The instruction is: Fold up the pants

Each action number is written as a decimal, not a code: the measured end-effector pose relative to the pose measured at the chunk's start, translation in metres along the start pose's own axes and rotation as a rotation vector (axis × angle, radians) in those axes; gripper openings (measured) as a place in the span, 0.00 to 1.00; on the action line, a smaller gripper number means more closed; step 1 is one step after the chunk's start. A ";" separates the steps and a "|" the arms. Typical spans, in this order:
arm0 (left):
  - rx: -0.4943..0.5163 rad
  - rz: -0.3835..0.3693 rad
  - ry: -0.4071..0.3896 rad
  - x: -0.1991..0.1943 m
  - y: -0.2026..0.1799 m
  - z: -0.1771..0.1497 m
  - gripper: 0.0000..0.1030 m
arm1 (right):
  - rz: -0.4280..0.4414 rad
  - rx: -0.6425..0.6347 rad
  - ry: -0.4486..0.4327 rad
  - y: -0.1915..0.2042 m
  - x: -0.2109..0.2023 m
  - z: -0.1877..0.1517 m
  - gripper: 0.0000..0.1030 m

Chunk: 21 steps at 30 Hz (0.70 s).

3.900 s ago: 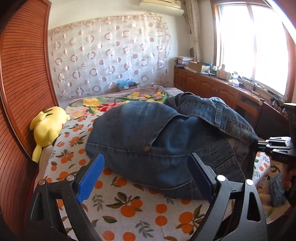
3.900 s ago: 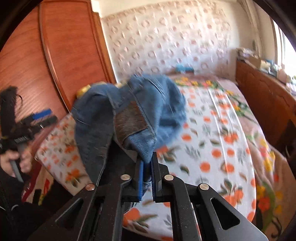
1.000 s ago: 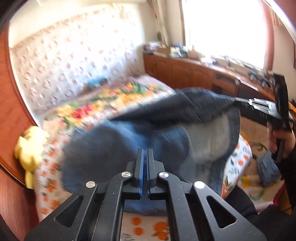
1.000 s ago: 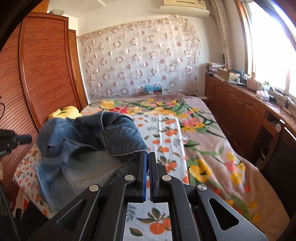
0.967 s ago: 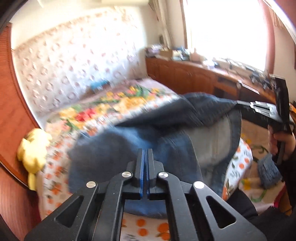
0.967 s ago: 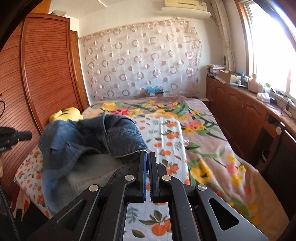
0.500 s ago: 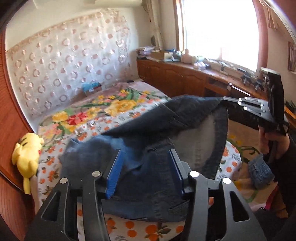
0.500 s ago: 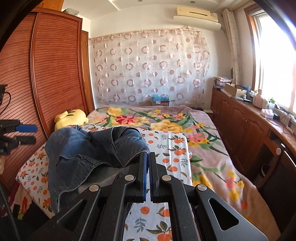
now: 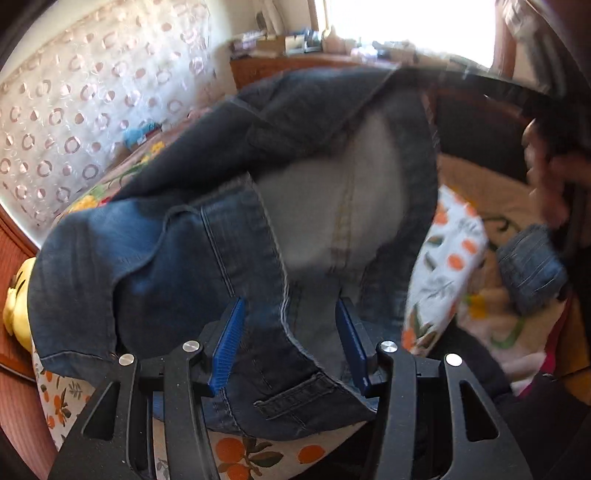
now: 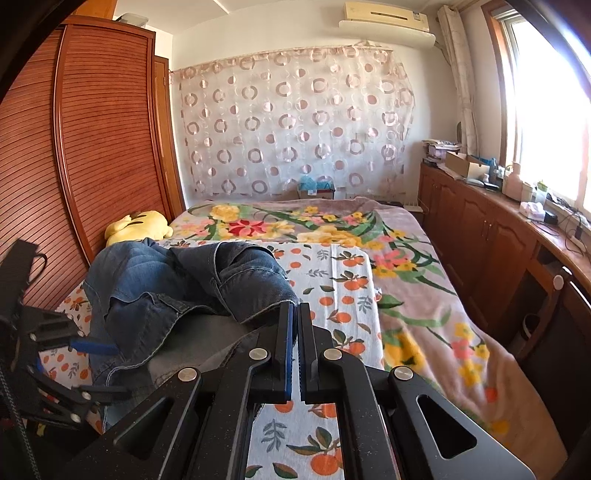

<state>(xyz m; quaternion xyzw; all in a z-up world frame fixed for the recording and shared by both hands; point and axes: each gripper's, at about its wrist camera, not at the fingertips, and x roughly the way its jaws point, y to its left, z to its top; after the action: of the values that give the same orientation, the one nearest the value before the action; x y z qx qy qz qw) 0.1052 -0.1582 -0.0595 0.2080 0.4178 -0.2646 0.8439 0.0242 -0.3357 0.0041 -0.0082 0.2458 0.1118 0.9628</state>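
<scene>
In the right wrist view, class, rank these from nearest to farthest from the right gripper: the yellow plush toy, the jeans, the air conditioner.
1. jeans: at the right gripper, its shut jaws pinching the denim edge.
2. yellow plush toy: beyond the jeans, left, beside the wardrobe.
3. air conditioner: high on the far wall.

Dark blue denim pants, pale grey inside, lie ahead of blue-padded black grippers on a white orange-print sheet; beyond, a floral blanket and yellow plush toy.
</scene>
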 end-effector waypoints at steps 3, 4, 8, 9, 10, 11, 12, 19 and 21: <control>-0.023 0.009 0.016 0.008 0.008 -0.005 0.51 | 0.018 0.026 0.004 -0.002 -0.001 -0.001 0.02; -0.033 0.009 0.012 0.008 0.012 -0.008 0.48 | 0.023 0.033 0.003 -0.002 -0.002 0.000 0.02; -0.065 -0.021 -0.003 0.004 0.024 -0.014 0.20 | 0.023 0.033 0.006 0.000 -0.001 -0.001 0.02; -0.065 -0.025 -0.006 0.003 0.025 -0.015 0.12 | 0.023 0.033 0.007 -0.001 0.000 -0.002 0.02; -0.068 -0.027 -0.013 0.001 0.027 -0.016 0.09 | 0.023 0.034 0.008 -0.001 0.000 -0.003 0.02; -0.073 -0.024 -0.026 -0.003 0.029 -0.016 0.07 | 0.024 0.033 0.008 0.000 0.000 -0.003 0.02; -0.084 -0.015 -0.049 -0.010 0.033 -0.016 0.03 | 0.025 0.033 0.008 -0.001 0.000 -0.004 0.02; -0.120 0.049 -0.173 -0.059 0.068 0.003 0.02 | 0.029 0.027 -0.020 -0.004 -0.005 0.005 0.02; -0.127 0.076 -0.216 -0.078 0.084 0.015 0.02 | 0.021 0.010 -0.037 -0.002 -0.006 0.015 0.02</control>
<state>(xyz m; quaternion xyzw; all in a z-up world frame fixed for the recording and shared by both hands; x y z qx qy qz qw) 0.1259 -0.0804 0.0236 0.1403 0.3324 -0.2262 0.9048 0.0267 -0.3375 0.0205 0.0012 0.2283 0.1211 0.9660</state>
